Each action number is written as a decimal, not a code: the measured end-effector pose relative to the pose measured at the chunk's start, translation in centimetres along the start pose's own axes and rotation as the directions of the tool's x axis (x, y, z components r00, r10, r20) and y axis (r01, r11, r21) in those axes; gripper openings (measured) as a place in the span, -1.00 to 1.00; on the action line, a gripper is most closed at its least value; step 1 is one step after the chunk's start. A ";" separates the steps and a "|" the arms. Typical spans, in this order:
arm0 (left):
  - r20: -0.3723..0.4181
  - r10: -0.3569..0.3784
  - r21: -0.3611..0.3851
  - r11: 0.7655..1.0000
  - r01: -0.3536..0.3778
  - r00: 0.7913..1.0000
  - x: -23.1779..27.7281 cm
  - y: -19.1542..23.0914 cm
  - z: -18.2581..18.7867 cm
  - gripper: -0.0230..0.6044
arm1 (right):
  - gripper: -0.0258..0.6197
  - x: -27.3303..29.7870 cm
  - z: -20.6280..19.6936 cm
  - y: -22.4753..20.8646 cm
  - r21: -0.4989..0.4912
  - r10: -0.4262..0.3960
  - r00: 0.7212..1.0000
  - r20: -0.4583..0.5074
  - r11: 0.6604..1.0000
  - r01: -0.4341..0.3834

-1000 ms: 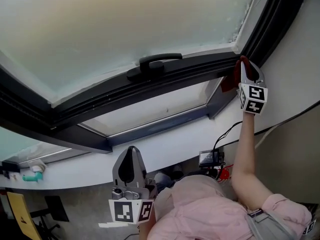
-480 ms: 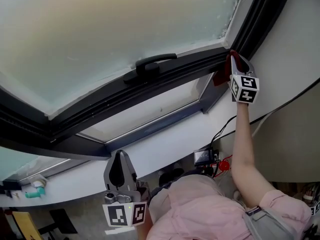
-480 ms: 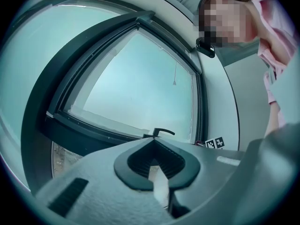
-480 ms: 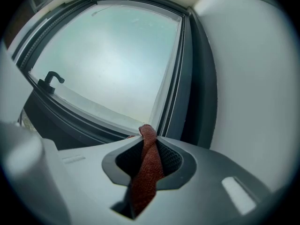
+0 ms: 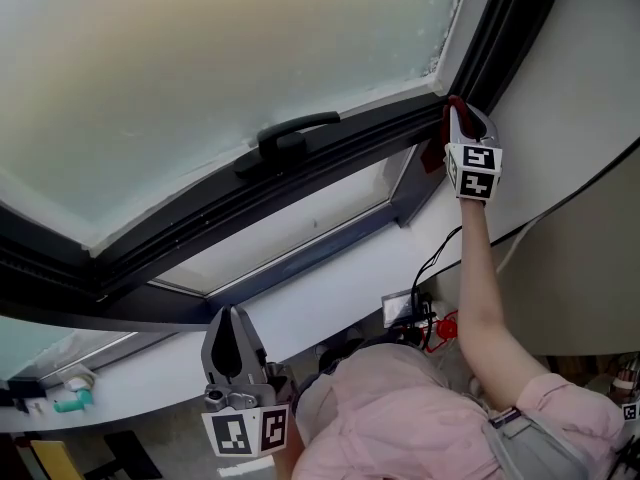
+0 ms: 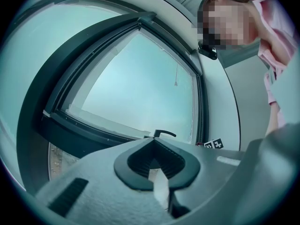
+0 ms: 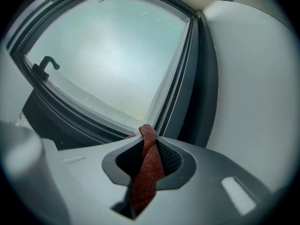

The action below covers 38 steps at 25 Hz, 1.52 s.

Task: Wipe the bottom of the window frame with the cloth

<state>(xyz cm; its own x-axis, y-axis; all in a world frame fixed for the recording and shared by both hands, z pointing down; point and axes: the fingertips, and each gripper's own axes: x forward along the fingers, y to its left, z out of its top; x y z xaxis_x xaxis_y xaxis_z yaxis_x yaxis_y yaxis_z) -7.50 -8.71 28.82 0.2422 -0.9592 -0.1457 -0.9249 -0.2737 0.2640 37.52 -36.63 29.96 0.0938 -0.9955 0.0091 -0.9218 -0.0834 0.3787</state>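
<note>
At the frame's [image 5: 380,133] corner, the right gripper [image 5: 456,108] clamps the cloth [image 7: 147,168]; the left gripper [image 5: 232,313] hangs closed, empty.

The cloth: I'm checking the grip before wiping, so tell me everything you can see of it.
The cloth is rust-red, coarsely woven fabric, bunched and twisted into a narrow strip. It is clamped between the jaws of the right gripper, its top end poking past their tips at the corner of the dark window frame; actual contact with the frame cannot be confirmed. The head view shows a fold hanging out beside the gripper.
</note>
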 end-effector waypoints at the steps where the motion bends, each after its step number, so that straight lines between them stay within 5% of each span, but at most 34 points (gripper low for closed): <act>1: 0.000 -0.002 -0.002 1.000 0.002 1.000 0.1 0.0 0.0 -0.93 | -0.79 0.1 0.0 0.0 -0.016 -0.002 1.000 -0.002 1.000 0.002; 22: -0.021 -0.044 -0.002 0.999 0.044 0.999 2.1 -0.4 -0.3 -0.93 | -0.78 -0.6 0.2 0.1 -0.035 0.000 0.999 0.047 0.999 0.002; 29: -0.023 -0.048 -0.006 0.999 0.048 0.999 1.8 -0.4 0.0 -0.93 | -0.78 -0.7 0.1 -0.1 0.074 0.048 0.997 0.057 0.996 -0.052; 34: -0.013 -0.042 0.007 0.999 0.043 0.999 1.2 -0.5 0.4 -0.93 | -0.77 -2.4 0.5 1.4 0.160 0.132 0.990 0.053 0.977 -0.139; 38: -0.012 -0.043 0.017 0.999 0.044 0.999 0.6 -0.5 0.7 -0.93 | -0.77 -7.3 3.0 8.1 0.191 0.297 0.945 0.139 0.928 -0.320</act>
<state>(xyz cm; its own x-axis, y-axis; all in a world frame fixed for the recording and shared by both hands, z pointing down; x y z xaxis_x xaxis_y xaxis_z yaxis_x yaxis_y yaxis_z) -7.09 -9.08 27.95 0.2856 -0.9472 -0.1460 -0.9182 -0.3141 0.2415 28.25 -30.13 30.23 -0.2374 -0.9714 -0.0071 -0.9572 0.2326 0.1721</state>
